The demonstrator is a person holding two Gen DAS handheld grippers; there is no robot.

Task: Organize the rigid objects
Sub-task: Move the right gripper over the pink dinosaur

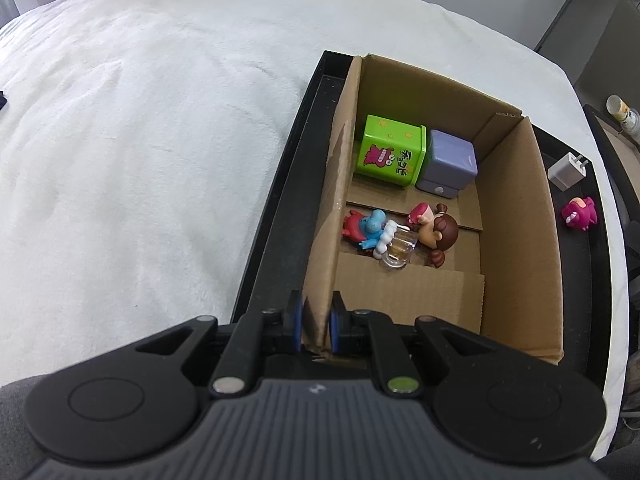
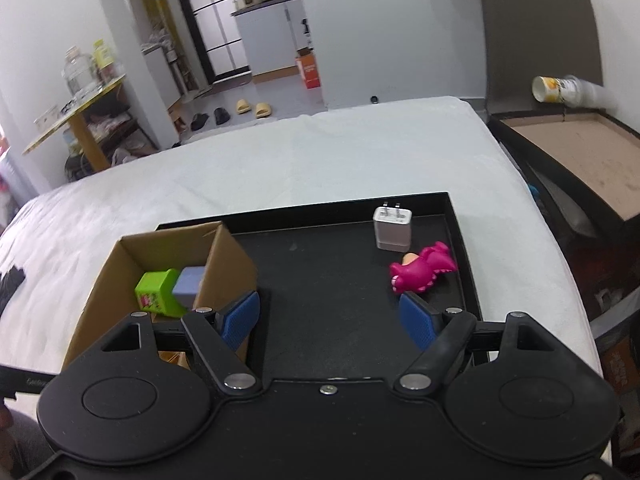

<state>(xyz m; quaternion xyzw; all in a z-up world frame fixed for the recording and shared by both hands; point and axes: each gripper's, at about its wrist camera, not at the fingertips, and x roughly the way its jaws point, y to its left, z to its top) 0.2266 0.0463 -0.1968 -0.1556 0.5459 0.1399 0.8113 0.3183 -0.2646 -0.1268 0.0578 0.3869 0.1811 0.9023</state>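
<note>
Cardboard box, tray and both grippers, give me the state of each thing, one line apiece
Cardboard box: open-topped, holding toys, on the tray.
Left gripper: shut on the box's near wall.
Right gripper: open, nothing between its fingers.
Green box: inside, beside the purple box.
Pink dinosaur toy: lying on the black tray, outside the box.
White charger: upright, prongs up.

The cardboard box (image 2: pixel 168 264) sits on the tray (image 2: pixel 320 280), charger (image 2: pixel 393 229) and dinosaur (image 2: pixel 422 268) beside it.

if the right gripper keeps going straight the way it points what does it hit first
Probably the bare floor of the black tray: the open right gripper aims between the box and the pink toy, though depth is unclear.
</note>
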